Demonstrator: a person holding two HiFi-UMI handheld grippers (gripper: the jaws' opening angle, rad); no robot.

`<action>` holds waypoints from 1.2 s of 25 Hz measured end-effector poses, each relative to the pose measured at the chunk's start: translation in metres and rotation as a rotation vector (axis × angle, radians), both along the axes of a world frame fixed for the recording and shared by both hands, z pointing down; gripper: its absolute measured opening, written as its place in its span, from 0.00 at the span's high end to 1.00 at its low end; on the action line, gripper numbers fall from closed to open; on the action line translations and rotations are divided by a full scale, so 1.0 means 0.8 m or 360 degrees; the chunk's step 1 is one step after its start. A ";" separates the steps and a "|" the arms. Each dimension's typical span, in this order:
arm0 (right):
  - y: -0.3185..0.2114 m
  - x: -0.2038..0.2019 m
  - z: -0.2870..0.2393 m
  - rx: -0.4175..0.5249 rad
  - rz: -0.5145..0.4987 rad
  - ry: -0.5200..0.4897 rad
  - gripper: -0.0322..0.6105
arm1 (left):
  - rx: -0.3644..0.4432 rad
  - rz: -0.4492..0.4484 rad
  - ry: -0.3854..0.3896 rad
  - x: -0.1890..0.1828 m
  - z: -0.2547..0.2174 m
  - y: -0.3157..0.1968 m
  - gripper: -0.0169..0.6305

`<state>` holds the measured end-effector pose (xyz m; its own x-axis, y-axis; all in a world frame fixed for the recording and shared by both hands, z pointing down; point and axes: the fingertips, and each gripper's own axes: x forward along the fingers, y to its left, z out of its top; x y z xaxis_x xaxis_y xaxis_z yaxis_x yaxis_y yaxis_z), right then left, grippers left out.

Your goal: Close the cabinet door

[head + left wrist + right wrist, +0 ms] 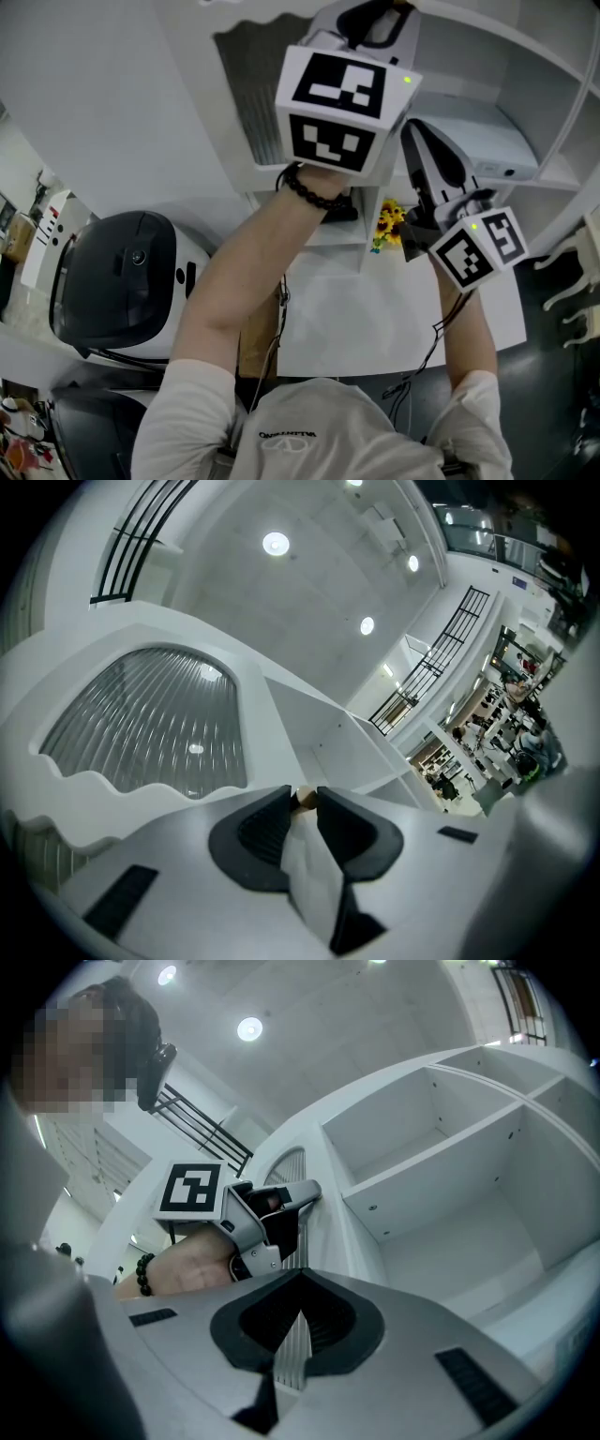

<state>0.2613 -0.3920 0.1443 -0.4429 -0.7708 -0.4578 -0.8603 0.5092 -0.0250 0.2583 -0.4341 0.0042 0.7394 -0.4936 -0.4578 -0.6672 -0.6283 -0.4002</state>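
Nearest the head camera is the person's white shirt point(309, 431), and both bare forearms reach from it toward the cabinet. A string of dark beads point(314, 195) circles the left wrist. The left gripper point(302, 803), a grey tool with black pads and a black-and-white marker cube, has its jaws closed on a small round tan knob point(303, 797), which sits between the jaw tips. Just to its right the right gripper point(300, 1279) points the same way. Its black pads meet at their tips and hold nothing; only ribbed glass shows in the gap behind them.

The knob belongs to the white cabinet door with a scalloped frame and ribbed grey glass panel point(141, 724). This door stands open, swung clear of the cabinet's front, with the left gripper at its free edge. Beyond that edge the white open cabinet point(441, 1147) shows bare compartments divided by shelves.

Lower in the head view a small bunch of yellow flowers point(386, 225) stands in a lower compartment, above a white table top point(375, 319). Further left sits a rounded black-and-white machine point(131, 281).
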 end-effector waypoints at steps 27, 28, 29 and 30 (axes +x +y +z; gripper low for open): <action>0.019 0.010 0.027 -0.0054 0.0059 -0.0059 0.94 | 0.0098 0.0225 0.0148 -0.059 0.044 0.048 0.97; 0.022 0.011 0.032 -0.0052 0.0079 -0.0048 0.94 | 0.0092 0.0242 0.0157 -0.069 0.054 0.054 0.97; 0.026 0.012 0.037 -0.0048 0.0105 -0.0027 0.94 | 0.0074 0.0249 0.0163 -0.080 0.066 0.058 0.97; 0.030 0.013 0.043 -0.0044 0.0135 -0.0002 0.94 | 0.0046 0.0252 0.0170 -0.091 0.080 0.062 0.97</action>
<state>0.2715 -0.3682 0.1787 -0.3750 -0.8179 -0.4364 -0.9001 0.4338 -0.0394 0.1854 -0.3848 0.0682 0.7533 -0.3604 -0.5501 -0.6005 -0.7181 -0.3519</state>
